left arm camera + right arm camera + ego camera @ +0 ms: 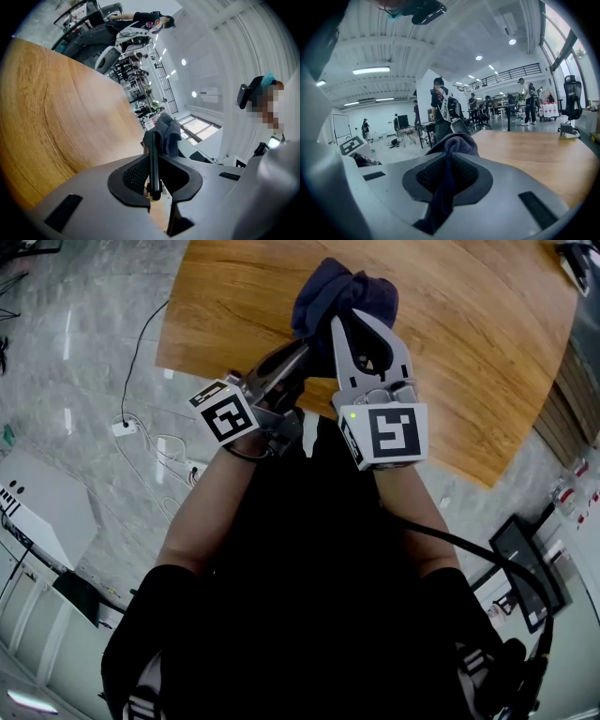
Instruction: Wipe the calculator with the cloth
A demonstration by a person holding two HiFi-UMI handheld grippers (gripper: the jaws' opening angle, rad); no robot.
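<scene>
here, right gripper point(448, 177): jaws pinched on a fold of the dark blue cloth point(454, 143), which bunches out past the tips.
left gripper point(157, 176): jaws clamped on a thin dark slab seen edge-on, by my reading the calculator point(153, 150); it is held up above the table point(469, 352), not lying on it.
cloth from calculator: just beyond the slab's far end and a little to its right; touching or just apart, i cannot tell.
calculator's long axis: runs out along the left gripper's own line, away from the person, slanting far and right in the head view.
nearer hand: the right, since it carries the cloth and its tips sit beside the slab's far end.
coming move, as i judge: bring the cloth onto a flat face and draw it along that long axis, from the far end toward the near.
counts: two grippers, one cloth, one calculator, one wooden table.
</scene>
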